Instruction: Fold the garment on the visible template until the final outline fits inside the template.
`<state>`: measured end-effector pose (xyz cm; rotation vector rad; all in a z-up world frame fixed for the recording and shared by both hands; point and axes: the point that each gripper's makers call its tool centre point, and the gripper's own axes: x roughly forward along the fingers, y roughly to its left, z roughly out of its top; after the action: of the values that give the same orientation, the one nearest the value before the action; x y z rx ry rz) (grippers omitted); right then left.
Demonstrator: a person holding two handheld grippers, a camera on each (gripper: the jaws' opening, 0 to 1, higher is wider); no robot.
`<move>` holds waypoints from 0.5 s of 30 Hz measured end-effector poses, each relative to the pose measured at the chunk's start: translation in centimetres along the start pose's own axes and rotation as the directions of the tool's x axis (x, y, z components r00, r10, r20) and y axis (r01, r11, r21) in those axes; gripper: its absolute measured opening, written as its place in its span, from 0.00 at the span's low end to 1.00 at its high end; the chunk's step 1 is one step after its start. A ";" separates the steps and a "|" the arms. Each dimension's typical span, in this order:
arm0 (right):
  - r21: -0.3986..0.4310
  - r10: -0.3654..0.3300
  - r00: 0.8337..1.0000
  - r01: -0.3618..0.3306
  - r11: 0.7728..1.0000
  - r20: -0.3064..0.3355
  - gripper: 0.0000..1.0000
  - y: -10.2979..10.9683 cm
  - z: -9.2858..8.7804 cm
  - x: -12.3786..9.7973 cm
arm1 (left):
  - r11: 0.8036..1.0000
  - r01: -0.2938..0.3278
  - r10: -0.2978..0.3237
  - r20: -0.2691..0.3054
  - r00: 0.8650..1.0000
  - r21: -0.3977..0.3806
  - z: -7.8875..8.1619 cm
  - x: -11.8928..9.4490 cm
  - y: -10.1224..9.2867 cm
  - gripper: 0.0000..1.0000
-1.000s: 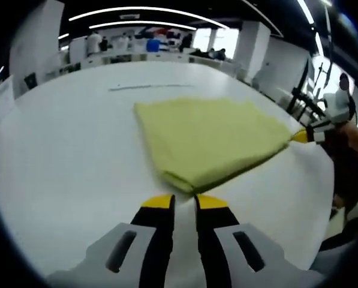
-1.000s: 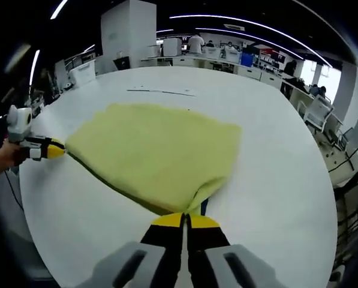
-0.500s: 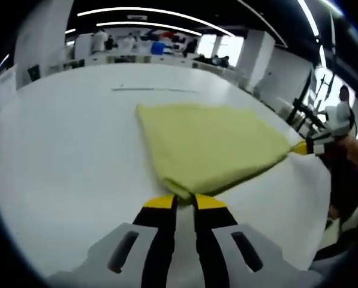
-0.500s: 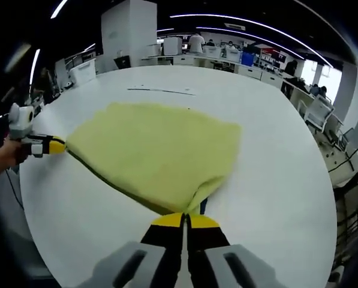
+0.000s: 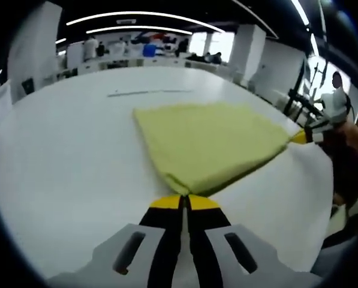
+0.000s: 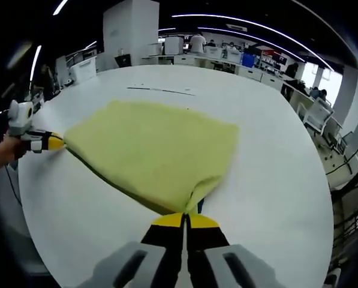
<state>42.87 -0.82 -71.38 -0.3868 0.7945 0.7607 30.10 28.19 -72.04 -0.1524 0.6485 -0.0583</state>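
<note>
I've got the left gripper pinched onto one near corner of the yellow garment and the right gripper clamped on the other, stretching that edge taut for a clean fold on the white table. No containers here.

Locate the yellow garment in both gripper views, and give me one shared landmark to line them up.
Left gripper view: the yellow garment lies right of centre on the white table, its near corner between the left tongs.
Right gripper view: it fills the centre, its near corner in the right tongs.
Shared landmark: the dark line on the table beyond the garment, also in the right gripper view.
</note>
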 end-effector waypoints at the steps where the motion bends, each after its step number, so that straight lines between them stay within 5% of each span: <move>1: -0.003 -0.002 1.000 0.002 1.000 0.000 0.00 -0.1 0.0 -0.1 | 1.000 0.001 -0.001 -0.002 1.000 0.006 0.0 0.0 0.0 0.00; 15: -0.060 -0.048 0.999 0.046 0.997 -0.024 0.00 -2.2 -0.5 -0.9 | 0.999 -0.021 0.021 -0.014 1.000 0.045 0.0 -0.8 1.5 0.00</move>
<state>43.84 -2.97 -70.99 -0.4682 0.7851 0.7379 29.50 29.72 -71.77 -0.1021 0.6629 -0.0539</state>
